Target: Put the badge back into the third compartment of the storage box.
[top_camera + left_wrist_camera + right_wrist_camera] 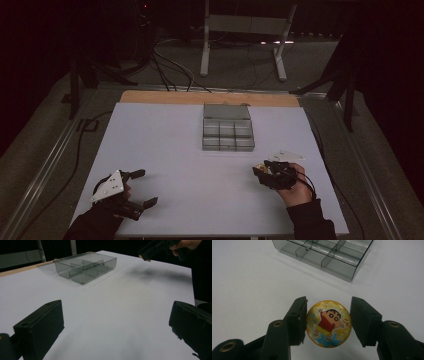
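1. While the right gripper [328, 322] pinches the round glossy yellow cartoon badge [328, 323] edge to edge between its two black jaws, the badge hangs just above the white tabletop [200, 170], near the person's right hand [295, 190] and short of the box.
2. My worry is the hold itself: the pads bear only on the badge's thin curved rim, so a small tilt or jolt could let it pivot or pop out and roll across the smooth table.
3. A second risk, as I judge it, lies at the smoky grey transparent plastic divided box [227, 127]. Its cells look small beside the spread of the jaws, so the fingers could knock a wall and shove the light box, or the badge could land astride a divider.
4. All the box's compartments that can be seen look empty; in the high view its lid seems to stand open at the far side.
5. The left gripper [141, 187] rests over bare table at the near left, jaws spread wide with nothing between them, well apart from box and badge.
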A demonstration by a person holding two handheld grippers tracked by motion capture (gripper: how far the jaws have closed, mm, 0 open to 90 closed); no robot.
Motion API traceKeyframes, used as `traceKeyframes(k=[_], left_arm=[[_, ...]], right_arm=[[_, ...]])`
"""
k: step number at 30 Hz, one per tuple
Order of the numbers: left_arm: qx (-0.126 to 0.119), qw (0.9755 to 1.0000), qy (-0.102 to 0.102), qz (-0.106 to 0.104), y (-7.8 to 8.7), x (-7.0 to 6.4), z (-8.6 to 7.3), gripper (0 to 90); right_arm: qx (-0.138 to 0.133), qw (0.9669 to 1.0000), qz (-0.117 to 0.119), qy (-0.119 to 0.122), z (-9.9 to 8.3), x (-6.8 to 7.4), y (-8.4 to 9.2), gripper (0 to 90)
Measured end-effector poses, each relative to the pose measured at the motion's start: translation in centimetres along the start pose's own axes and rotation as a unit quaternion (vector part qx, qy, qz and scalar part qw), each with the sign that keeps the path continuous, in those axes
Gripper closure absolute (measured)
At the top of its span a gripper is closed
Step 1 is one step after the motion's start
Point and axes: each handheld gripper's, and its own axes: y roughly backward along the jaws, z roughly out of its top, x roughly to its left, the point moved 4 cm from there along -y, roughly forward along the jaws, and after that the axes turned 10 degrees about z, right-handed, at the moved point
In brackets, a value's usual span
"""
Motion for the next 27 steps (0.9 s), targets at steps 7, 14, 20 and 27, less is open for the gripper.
traceKeyframes(k=[7,14,20,27], left_arm=[[-0.001,1.0000,0.001,-0.001,0.0,-0.1,0.0,0.2],[-0.002,1.0000,0.002,-0.001,0.0,-0.1,0.0,0.2],[-0.002,1.0000,0.003,0.000,0.0,0.0,0.0,0.2],[-0.001,1.0000,0.001,-0.001,0.0,-0.1,0.0,0.2]], right_arm=[[0.002,1.0000,0.006,0.006,0.7,0.1,-0.2,47.6],[-0.002,0.9999,0.007,0.010,1.7,0.1,-0.2,47.6],[-0.004,0.9999,0.008,0.015,2.3,0.1,-0.3,47.6],[-0.009,0.9998,0.008,0.019,3.2,0.2,-0.3,47.7]])
